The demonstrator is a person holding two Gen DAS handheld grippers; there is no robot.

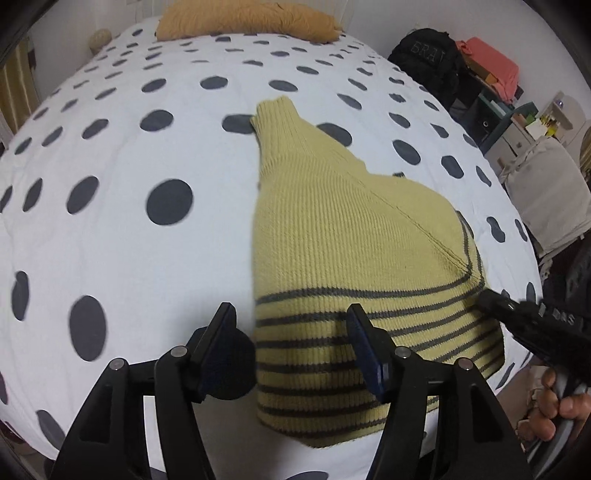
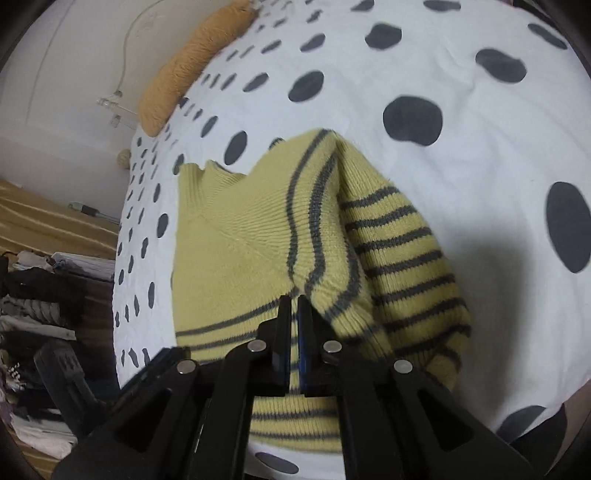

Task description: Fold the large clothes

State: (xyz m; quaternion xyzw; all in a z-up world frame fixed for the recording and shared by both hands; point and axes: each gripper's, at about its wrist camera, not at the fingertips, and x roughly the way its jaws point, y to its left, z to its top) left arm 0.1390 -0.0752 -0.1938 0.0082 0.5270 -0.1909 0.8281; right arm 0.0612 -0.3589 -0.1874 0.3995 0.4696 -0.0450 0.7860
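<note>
A yellow knit sweater with grey stripes (image 1: 343, 236) lies partly folded on the white bedspread with dark dots (image 1: 122, 173). My left gripper (image 1: 291, 317) is open just above the sweater's striped left edge and holds nothing. My right gripper (image 2: 294, 299) is shut on a fold of the sweater (image 2: 314, 229) near the armpit seam, with the striped sleeve bunched up to its right. The right gripper also shows in the left wrist view (image 1: 491, 297) at the sweater's right edge.
A tan pillow (image 1: 243, 18) lies at the head of the bed. A black backpack (image 1: 424, 55), coral clothes and shelves stand beside the bed on the right. Piles of folded clothes (image 2: 44, 295) lie beside the bed in the right wrist view.
</note>
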